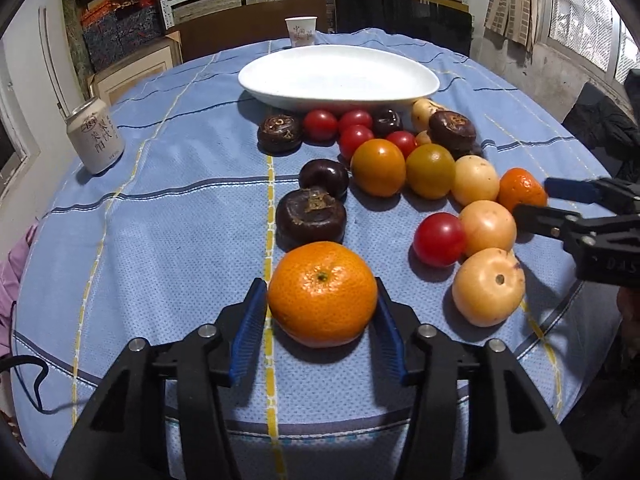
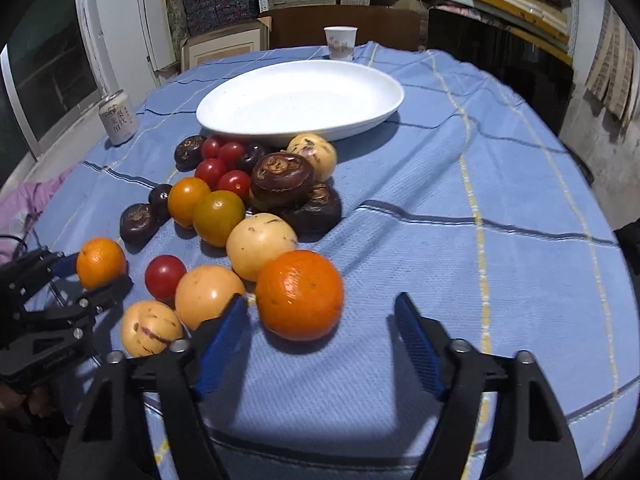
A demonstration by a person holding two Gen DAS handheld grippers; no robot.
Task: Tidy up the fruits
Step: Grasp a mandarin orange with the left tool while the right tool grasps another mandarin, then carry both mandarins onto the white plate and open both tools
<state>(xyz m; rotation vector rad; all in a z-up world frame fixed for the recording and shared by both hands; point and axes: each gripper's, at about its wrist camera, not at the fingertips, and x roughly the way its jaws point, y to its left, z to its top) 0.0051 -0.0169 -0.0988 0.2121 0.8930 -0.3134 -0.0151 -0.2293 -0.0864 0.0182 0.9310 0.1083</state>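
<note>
While ribbed blue pads (image 1: 249, 332) pinch | dimpled round mandarin (image 1: 322, 294) | left tongs (image 1: 320, 320)

My right gripper (image 1: 532, 202) hides part of the far mandarin (image 1: 520, 189). The paper cup's (image 2: 340, 43) print looks too blurred to read. Dark fruit (image 2: 320, 210) sits half-hidden behind another.

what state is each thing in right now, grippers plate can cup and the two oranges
left gripper: shut on the near orange
near orange: on the cloth, gripped
right gripper: open around the other orange
other orange: on the cloth, not gripped
white plate: upright, nothing in it
can: standing upright
paper cup: standing upright behind the plate
</note>
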